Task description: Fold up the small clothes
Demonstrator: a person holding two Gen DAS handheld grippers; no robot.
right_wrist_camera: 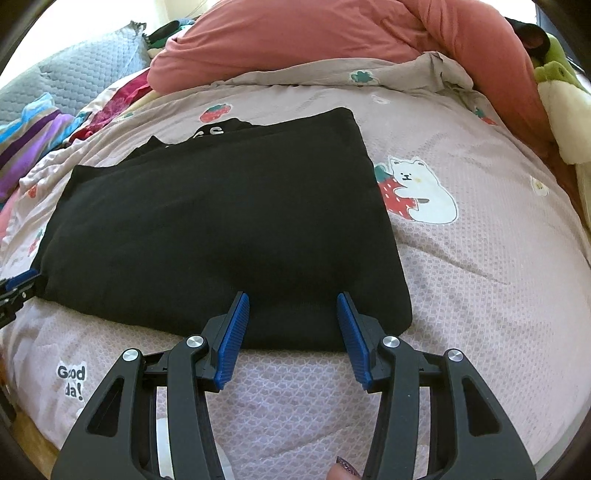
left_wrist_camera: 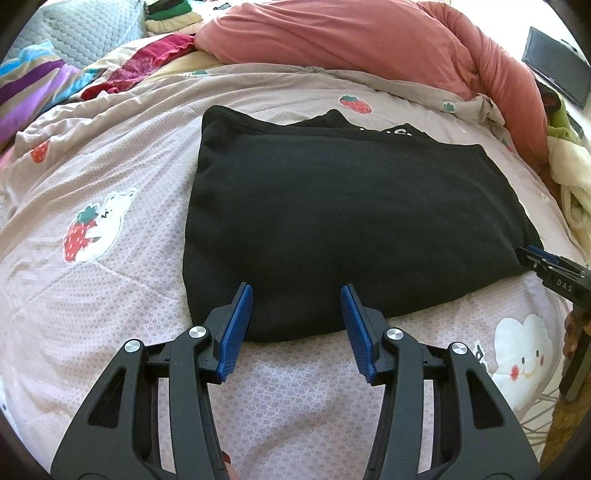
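On pink quilt (left_wrist_camera: 110, 314), folded black garment (left_wrist_camera: 332, 206), colourful clothes pile (left_wrist_camera: 44, 85) beyond

garment (left_wrist_camera: 332, 206): black, white lettering | quilt (left_wrist_camera: 110, 295): pale pink, strawberry-and-bear print | duvet (left_wrist_camera: 332, 33): coral | tongs pads (left_wrist_camera: 238, 328): blue

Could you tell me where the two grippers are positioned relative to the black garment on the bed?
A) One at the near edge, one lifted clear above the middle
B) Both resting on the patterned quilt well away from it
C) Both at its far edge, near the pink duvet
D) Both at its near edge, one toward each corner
D: each wrist view shows open fingers framing the near edge of the black garment, the left gripper and right gripper toward opposite corners.
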